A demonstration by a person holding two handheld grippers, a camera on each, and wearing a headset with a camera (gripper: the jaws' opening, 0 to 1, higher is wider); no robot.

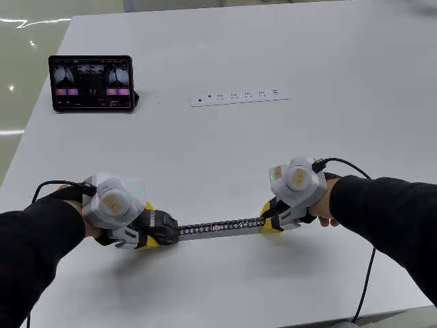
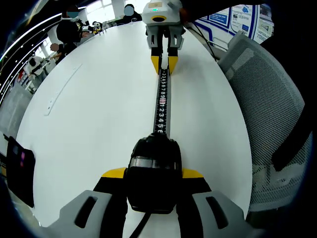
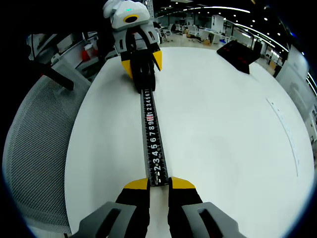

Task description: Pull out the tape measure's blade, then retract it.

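Two grippers work low in the head view, close to the table's [image 1: 273, 150] near edge, which cuts across the lower right corner. Wide bare white top fills the frame above them.

The left gripper [image 1: 149, 224], lower left, is clamped on the tape measure's black case [image 2: 154, 171]. The right gripper [image 1: 268, 220], right of centre, has its jaws pinched on the end of the blade [image 1: 222, 226].

The blade runs straight between them. Its long axis goes left to right across the frame, rising slightly to the right, numbers up. It sits low over the table; cannot tell if it touches.

A tablet [image 1: 91, 83] stands upper left and a power strip [image 1: 239, 96] lies upper centre, both well apart from the blade. A mesh chair [image 2: 270, 119] sits just off the table edge, at the right of the left gripper view.
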